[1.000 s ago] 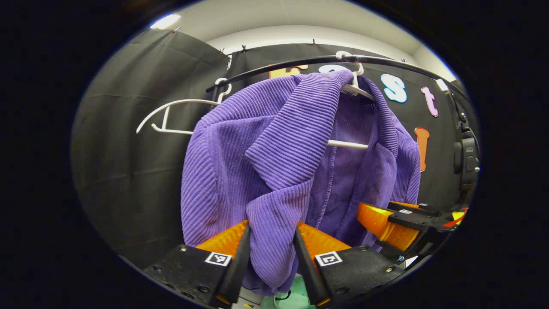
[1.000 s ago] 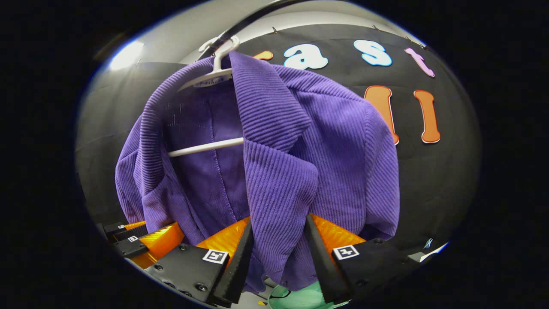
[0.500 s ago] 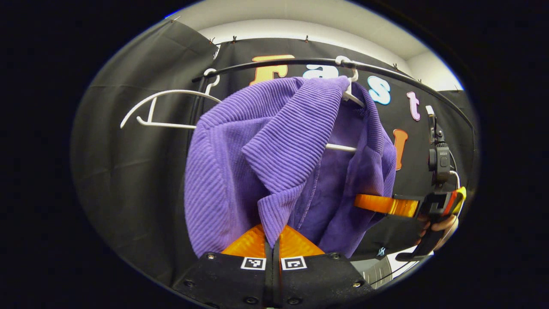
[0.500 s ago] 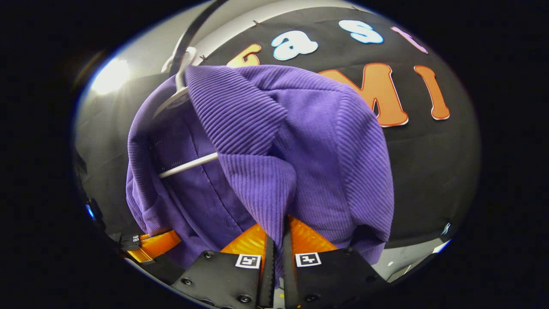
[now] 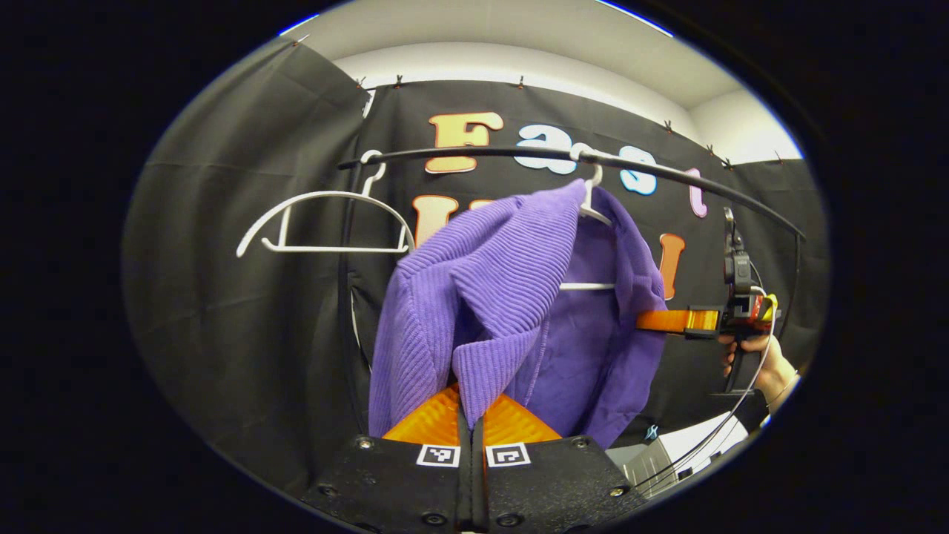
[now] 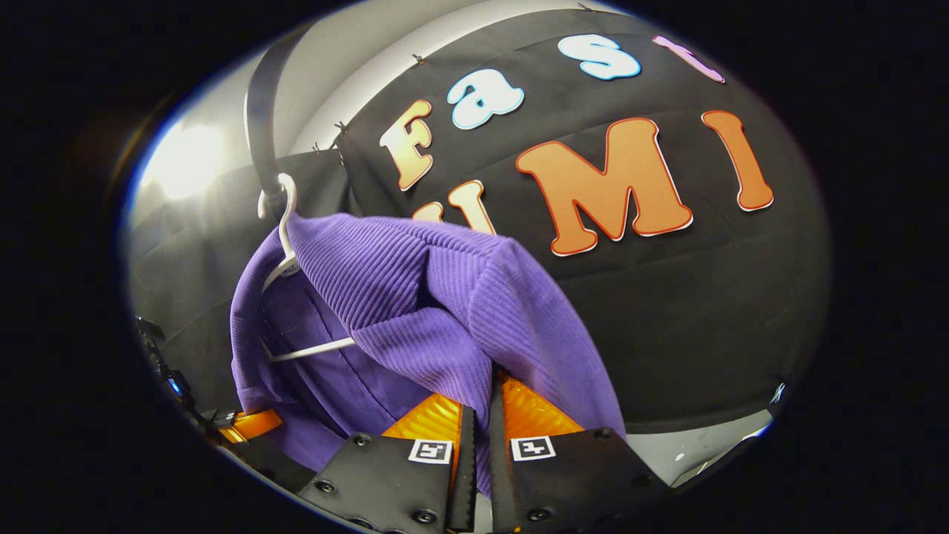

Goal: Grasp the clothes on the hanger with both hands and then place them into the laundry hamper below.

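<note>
A purple ribbed jacket (image 5: 504, 297) hangs on a white hanger (image 5: 591, 215) from a black rail (image 5: 667, 178). My left gripper (image 5: 471, 404) is shut on the jacket's left front edge, low down. In the right gripper view the same jacket (image 6: 415, 297) drapes off its hanger (image 6: 285, 248), and my right gripper (image 6: 482, 393) is shut on its other front edge. The right gripper (image 5: 656, 320) also appears in the left gripper view, clamped to the jacket's far side, held by a hand (image 5: 764, 363). The jacket is pulled outward between both grippers.
An empty white hanger (image 5: 326, 222) hangs on the rail to the left of the jacket. A vertical black rack post (image 5: 345, 297) stands behind it. A pale object (image 5: 667, 460) sits low at the right. The left gripper (image 6: 248, 424) shows at the right gripper view's lower left.
Both grippers closed from open onto the jacket's front edges, then drew back from the rail, pulling the fabric away; the jacket looks smaller and stretched toward each camera.
</note>
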Tool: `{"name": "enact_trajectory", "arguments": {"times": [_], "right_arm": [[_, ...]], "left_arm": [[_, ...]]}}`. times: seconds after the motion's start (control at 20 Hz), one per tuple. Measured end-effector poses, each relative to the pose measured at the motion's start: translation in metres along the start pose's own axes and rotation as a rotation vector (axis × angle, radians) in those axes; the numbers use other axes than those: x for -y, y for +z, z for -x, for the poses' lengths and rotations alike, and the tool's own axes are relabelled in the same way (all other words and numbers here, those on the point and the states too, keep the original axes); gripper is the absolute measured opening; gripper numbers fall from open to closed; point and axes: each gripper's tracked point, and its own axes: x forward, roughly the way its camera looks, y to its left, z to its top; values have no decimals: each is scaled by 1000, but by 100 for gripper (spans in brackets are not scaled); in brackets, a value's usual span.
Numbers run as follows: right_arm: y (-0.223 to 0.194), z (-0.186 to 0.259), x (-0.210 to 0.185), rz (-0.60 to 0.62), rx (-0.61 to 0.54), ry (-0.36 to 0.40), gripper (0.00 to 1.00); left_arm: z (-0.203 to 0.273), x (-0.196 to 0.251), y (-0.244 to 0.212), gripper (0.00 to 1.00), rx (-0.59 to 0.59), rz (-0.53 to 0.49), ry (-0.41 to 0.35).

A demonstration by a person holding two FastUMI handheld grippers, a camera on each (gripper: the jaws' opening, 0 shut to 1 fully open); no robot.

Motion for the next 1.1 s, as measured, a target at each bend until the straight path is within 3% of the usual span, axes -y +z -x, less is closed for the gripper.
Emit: {"name": "enact_trajectory", "arguments": {"times": [0.4, 0.65, 0.7, 0.75, 1.1], "right_arm": [[49, 13, 15, -125, 55, 65, 15], [87, 15, 23, -231, 114, 123, 15], [92, 8, 23, -248, 116, 130, 11], [96, 7, 21, -252, 118, 133, 7], [141, -4, 20, -275, 170, 170, 7]], "left_arm": [[18, -39, 60, 0, 87, 12, 62], [30, -58, 105, 0, 187, -62, 111], [33, -61, 115, 0, 206, -71, 115], [36, -65, 126, 0, 225, -87, 118], [26, -89, 171, 0, 303, -255, 157]]}}
